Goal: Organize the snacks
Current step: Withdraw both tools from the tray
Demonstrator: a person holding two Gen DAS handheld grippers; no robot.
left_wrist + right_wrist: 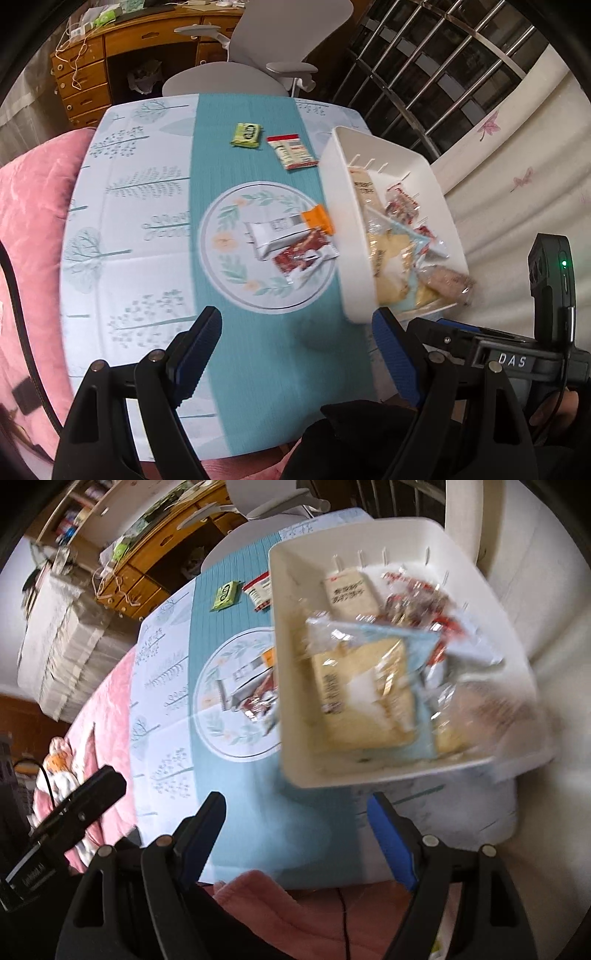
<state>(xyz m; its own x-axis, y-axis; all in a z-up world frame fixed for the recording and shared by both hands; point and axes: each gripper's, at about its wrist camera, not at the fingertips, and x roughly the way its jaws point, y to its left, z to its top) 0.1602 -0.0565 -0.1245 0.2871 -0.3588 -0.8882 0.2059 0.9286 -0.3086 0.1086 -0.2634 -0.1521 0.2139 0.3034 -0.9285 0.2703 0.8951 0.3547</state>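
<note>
Four snack packets (291, 242) loose on table (147, 229); white bin (354, 236) collects rest; my left gripper (299, 325), right gripper (295, 808) both apart, empty.

Daylit fisheye views, soft with motion blur.

Even, cool daylight fills both pictures, with no hard glare. In the right wrist view the white basket (369, 771) and the packets in it are badly smeared, its near rim almost dissolving; in the left wrist view the same basket (354, 236) is sharper, though the bench (147, 258) print is slightly streaked. A soft shadow lies on the cloth near the bench's near edge. Straight lines bow strongly toward the frame edges, and the corners fall off into black vignette.
</note>
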